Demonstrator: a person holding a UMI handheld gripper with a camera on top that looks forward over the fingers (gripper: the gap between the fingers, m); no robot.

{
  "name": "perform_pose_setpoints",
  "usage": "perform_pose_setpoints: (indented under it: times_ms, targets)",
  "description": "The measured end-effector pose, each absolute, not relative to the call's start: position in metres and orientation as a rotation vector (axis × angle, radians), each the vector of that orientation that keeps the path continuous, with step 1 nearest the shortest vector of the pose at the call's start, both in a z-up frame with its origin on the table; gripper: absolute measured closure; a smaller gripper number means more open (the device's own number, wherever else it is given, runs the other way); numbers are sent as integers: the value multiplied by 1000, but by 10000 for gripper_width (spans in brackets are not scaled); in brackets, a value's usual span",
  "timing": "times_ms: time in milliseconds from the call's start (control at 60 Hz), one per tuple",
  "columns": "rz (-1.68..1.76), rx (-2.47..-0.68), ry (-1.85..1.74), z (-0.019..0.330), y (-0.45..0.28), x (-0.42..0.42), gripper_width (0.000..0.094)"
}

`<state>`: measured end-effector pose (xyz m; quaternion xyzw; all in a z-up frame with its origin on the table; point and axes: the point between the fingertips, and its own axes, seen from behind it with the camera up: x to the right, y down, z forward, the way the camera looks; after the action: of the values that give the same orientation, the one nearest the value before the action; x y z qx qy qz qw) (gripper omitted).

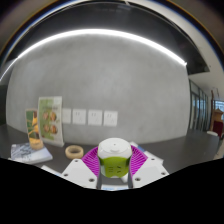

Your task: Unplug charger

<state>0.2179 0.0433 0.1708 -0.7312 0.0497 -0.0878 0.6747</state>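
The charger (113, 157), a white block with a green band across its face, sat between the two fingers of the gripper (113, 172), low and close in the gripper view. Both purple pads (93, 160) flanked it tightly on either side, so the gripper appeared clamped on the charger, with no gap visible at either pad. Whether the charger was joined to a socket could not be told, since its underside was hidden behind the fingers. Beyond the fingers stretched a dark worktop (170, 152), running back to a grey wall (120, 85). Left of the charger and a little further back, a roll of tape (73, 150) lay flat on the worktop. Further left still lay a flat packet (25, 151), close to the near edge of the worktop. Behind the packet and the tape stood an upright poster (45, 118) showing orange and green pictures, leaning against or standing just before the wall. On the wall, above and behind the charger, sat a row of white plates (95, 117), too small to tell whether they were switches or sockets. Off to the right, the room opened into a brighter area with windows (203, 108), well apart from the charger
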Motion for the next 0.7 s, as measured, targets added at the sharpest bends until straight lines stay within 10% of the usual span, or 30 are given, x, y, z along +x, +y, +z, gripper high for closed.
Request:
perform_pose_setpoints:
  times_ms: [100,200,517,700]
  targets:
    - [-185,-1486,111,262,39,240,596]
    - [-185,-1490,92,282,52,273,598]
    - [-125,-2003,8,93,126,359,569]
    - [-59,-2090,4,54,164,367,499]
